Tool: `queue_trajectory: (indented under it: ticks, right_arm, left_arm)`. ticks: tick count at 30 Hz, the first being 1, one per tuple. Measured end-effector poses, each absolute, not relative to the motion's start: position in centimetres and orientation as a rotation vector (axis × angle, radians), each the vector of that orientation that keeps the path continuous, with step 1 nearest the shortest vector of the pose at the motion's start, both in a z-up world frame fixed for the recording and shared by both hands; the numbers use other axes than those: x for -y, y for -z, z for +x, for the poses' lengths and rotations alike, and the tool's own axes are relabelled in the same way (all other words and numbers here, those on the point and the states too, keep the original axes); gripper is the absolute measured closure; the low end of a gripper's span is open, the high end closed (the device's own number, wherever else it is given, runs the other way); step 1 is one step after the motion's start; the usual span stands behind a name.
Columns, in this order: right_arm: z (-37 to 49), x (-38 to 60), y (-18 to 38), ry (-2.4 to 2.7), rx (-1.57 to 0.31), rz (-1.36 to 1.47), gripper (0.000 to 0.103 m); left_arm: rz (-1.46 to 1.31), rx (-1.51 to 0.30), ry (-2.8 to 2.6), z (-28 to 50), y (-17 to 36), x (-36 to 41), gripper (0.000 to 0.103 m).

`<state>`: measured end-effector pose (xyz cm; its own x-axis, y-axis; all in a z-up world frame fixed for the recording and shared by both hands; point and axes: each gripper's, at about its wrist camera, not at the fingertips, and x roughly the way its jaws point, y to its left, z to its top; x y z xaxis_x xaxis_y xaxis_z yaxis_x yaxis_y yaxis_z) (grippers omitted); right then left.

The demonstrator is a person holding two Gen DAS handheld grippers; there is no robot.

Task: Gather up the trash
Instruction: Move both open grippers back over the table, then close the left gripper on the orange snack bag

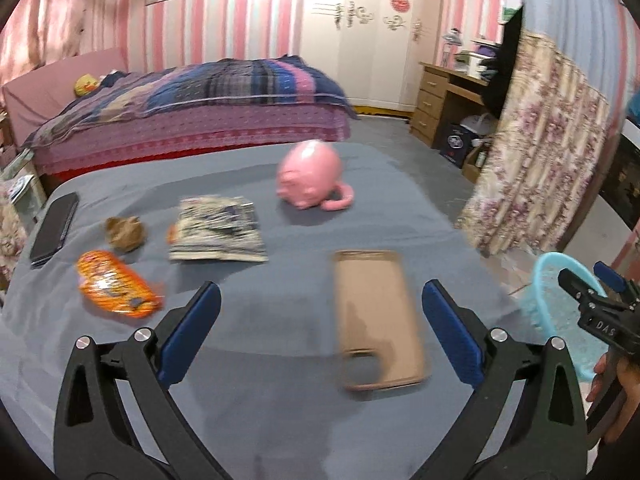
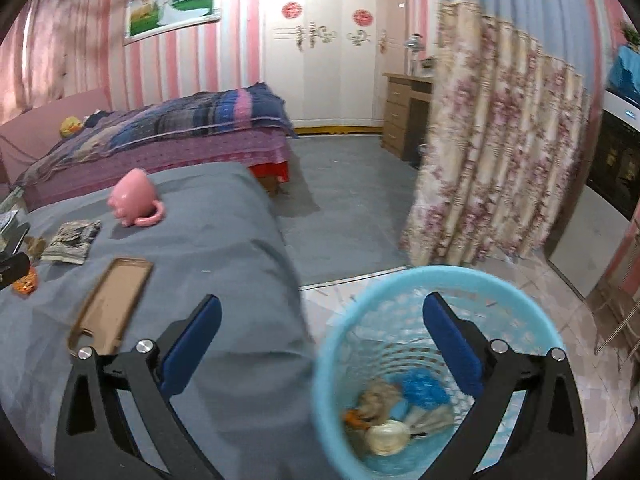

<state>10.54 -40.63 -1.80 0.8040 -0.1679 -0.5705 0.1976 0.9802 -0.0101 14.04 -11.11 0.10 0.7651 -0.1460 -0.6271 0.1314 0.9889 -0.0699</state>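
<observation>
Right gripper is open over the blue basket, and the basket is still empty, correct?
Not quite. The right gripper is open over the blue basket, but the basket is not empty: the right wrist view shows crumpled trash and a round lid-like piece at its bottom.

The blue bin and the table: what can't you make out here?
- Blue wastebasket, right wrist view: its contents are blurred.
- Orange wrapper, left wrist view: print smeared by motion.
- Dark phone, left wrist view: warped at the fisheye edge.
</observation>
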Motion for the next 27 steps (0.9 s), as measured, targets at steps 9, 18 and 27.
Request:
queue_trajectory:
  ticks: [9, 18, 27]
  right_arm:
    - [14.5, 32.1, 1.8, 0.082, -0.618, -0.023, 0.005]
    - [18.8, 24.0, 1.5, -0.02, -0.634, -0.01, 0.005]
    - [22.2, 17.9, 3.8, -0.082, -0.684, -0.059, 0.005]
  left_arm:
    - [-0.047, -0.72, 0.012, 16.8, 2.4, 0.8, 0.006]
    - [-0.06, -0.763, -0.097, 18.1, 3.9, -6.6, 0.006]
    - [-0.145, -0.832, -0.123, 20.4, 5.8, -11.9, 0.006]
